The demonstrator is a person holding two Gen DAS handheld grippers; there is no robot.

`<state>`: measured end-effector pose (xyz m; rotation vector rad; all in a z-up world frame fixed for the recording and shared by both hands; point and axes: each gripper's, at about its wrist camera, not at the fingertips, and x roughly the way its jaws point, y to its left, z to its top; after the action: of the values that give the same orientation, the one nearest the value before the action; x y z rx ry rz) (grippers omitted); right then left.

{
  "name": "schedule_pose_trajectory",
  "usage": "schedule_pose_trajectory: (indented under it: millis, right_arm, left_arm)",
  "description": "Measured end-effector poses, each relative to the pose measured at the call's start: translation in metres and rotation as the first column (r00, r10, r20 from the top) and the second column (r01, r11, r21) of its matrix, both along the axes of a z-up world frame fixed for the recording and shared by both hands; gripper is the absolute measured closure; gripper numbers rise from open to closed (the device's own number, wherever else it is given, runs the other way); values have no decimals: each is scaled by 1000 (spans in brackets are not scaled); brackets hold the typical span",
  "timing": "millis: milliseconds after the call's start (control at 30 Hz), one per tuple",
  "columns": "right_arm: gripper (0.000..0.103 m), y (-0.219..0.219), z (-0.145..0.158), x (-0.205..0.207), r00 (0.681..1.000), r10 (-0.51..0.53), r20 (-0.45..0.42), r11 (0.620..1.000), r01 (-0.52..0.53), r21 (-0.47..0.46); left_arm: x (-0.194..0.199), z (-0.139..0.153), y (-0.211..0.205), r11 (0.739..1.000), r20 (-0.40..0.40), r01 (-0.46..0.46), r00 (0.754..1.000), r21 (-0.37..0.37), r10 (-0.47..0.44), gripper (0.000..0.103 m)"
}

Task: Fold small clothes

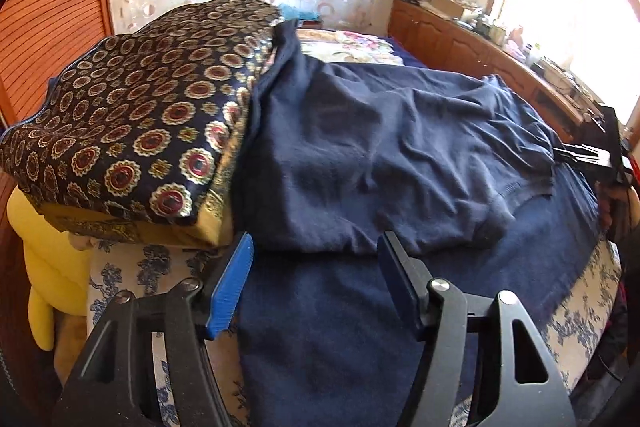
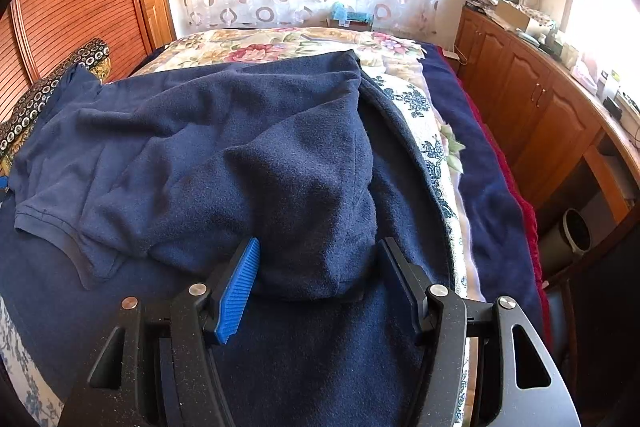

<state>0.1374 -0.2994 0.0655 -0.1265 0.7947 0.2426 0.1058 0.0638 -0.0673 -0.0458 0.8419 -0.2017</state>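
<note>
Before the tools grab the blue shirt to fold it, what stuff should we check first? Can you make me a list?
1. Left tool open and holding nothing: ok, its fingers stand wide apart.
2. Right tool open and holding nothing: ok, also wide apart.
3. Navy shirt lying flat: not ok, it is rumpled and one side is already flopped over.
4. Shirt's near edge between each tool's fingers: ok, the cloth sits just ahead of both.
5. Shirt free of other things: not ok, its far corner runs up against the patterned cushion.
6. Something smooth underneath: ok, a dark blue blanket is spread under it.
7. Which side of the shirt faces up: cannot tell.
</note>
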Motion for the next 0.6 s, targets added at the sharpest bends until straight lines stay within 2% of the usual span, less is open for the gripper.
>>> schedule_pose_trajectory:
  millis: [67,300,333,500,600]
  right_arm:
    - [40,-1,0,0,1000,0,0,1000,0,-1]
    - [40,4,-8,-3,1000,0,2,1000,0,1]
    - [40,4,-7,-3,1000,0,2,1000,0,2]
    - [40,3,-8,-3,1000,1,3,1000,-1,1]
    - [40,3,-7,-2,1000,1,3,1000,-1,1]
  left_arm:
    - [5,-2,4,1000,-18,-8,1000,-15,7,52]
    - [17,-4,6,1000,-24,-22,999,-13,22,54]
    - [18,-4,6,1000,-23,-20,1000,-12,20,58]
    - [23,-6,3,1000,-24,-17,1000,-11,17,91]
    - [18,1,0,1000,13,-10,1000,-21,10,94]
